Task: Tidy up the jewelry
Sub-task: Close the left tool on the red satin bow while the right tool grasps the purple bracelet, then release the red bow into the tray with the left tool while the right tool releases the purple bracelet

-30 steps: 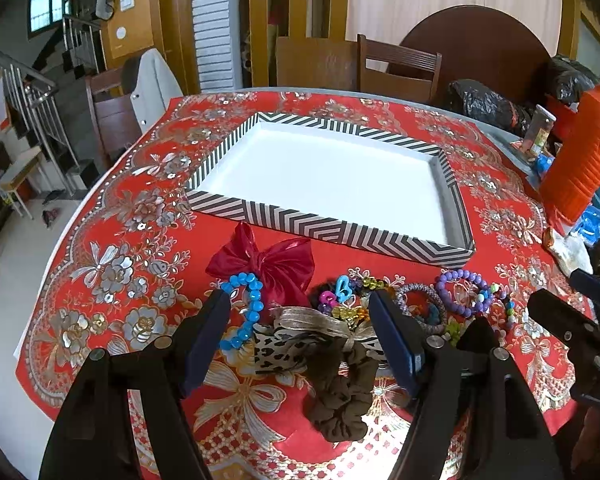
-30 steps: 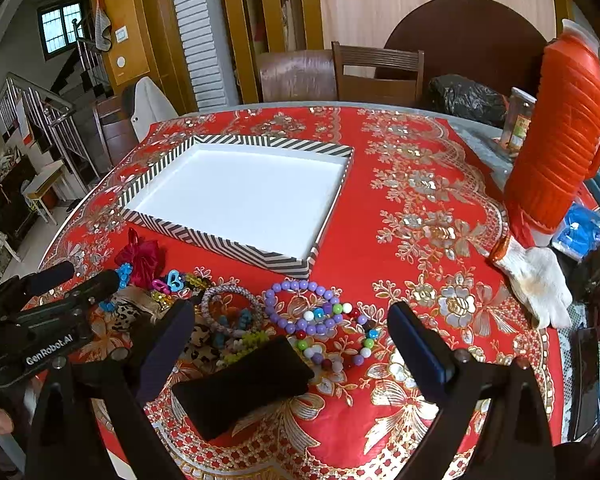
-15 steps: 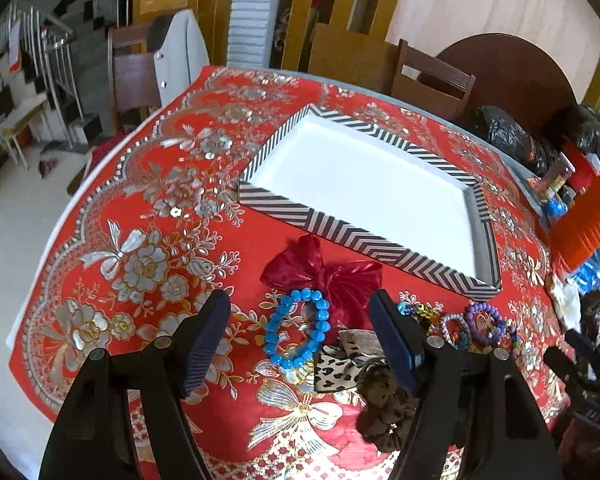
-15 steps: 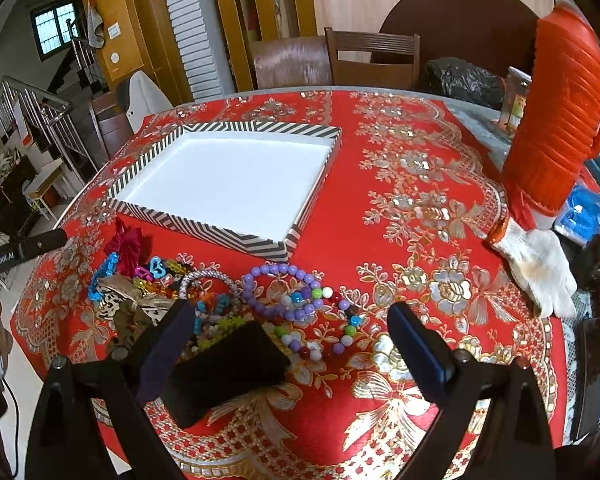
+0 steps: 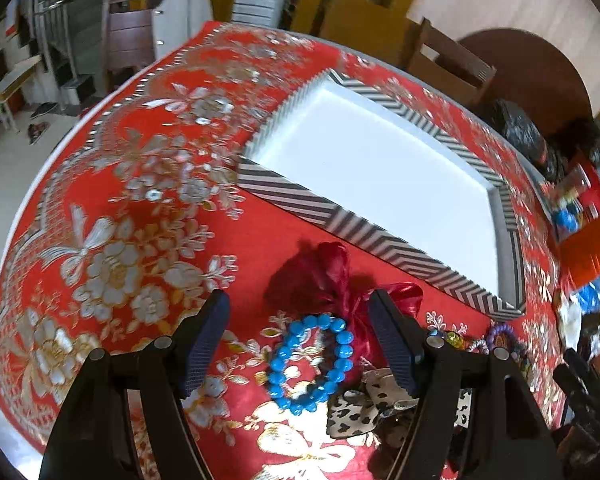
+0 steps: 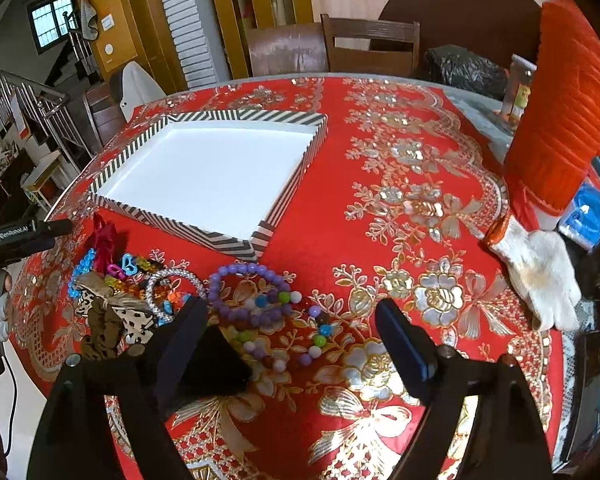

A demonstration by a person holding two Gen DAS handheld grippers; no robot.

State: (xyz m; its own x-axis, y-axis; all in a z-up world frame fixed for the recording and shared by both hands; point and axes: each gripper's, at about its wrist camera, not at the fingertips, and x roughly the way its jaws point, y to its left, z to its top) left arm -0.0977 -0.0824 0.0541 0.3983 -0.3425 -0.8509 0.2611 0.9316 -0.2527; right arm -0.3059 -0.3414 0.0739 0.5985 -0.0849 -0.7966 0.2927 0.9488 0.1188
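Observation:
A striped tray [image 5: 340,216] with a white, bare inside lies on the red tablecloth. In front of it is a row of jewelry. My left gripper [image 5: 299,300] is open above the blue bead bracelet [image 5: 312,364], which lies between its fingers and untouched. The red bow [image 5: 328,276] is just beyond, and a leopard-print scrunchie [image 5: 360,408] lies to the right. My right gripper [image 6: 292,312] is wide, with its jaws closing. It hovers over the purple bead bracelet [image 6: 244,292] and a multi-coloured bead bracelet [image 6: 296,340], and its pads press on nothing. A black pad [image 6: 216,364] lies by its left finger.
An orange thermos [image 6: 560,120] and a white glove [image 6: 540,268] stand at the right of the table. Wooden chairs [image 6: 372,44] line the far side. The table's edge drops off at the left, close to the jewelry. Black bags [image 5: 520,132] lie at the back right.
My left gripper has slid left and lower, from above the brown scrunchie to above the blue bracelet, and has rolled. My right gripper has sunk toward the bead bracelets and its fingers have narrowed a little.

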